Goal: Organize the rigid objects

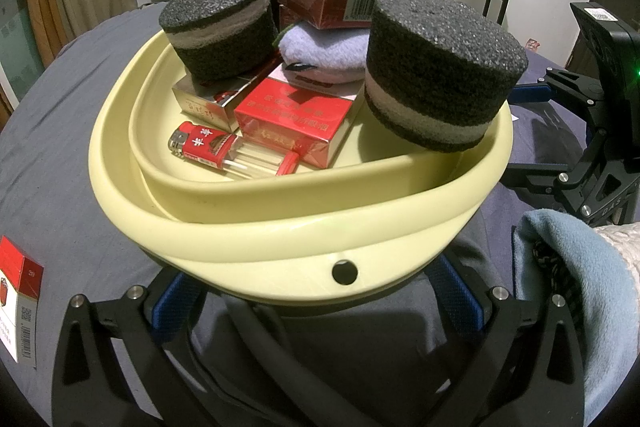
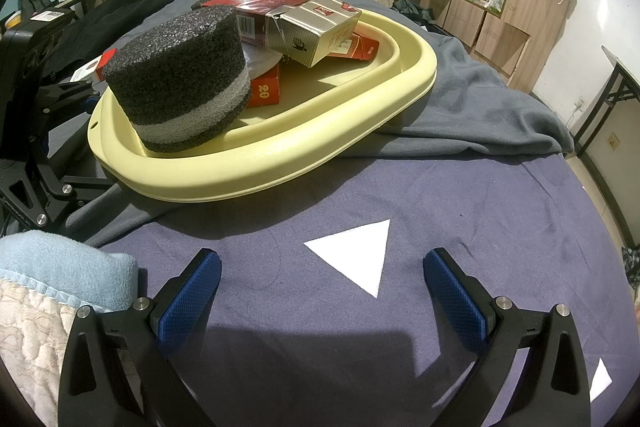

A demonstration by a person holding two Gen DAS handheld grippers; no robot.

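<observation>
pale yellow basin (image 1: 280, 227), black grey-banded foam cylinders (image 1: 440, 67), red cartons (image 1: 292, 115)

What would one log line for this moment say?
left tongs: open, at basin rim | right tongs: open, empty | basin: foam cylinder, boxes, lighter

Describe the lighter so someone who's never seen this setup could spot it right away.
Find the pale yellow basin on the grey-blue cloth. On its floor near the front wall, in front of the red cigarette pack, lies the lighter. It is the one small red thing with a silver metal cap, lying on loose pale sticks.
</observation>
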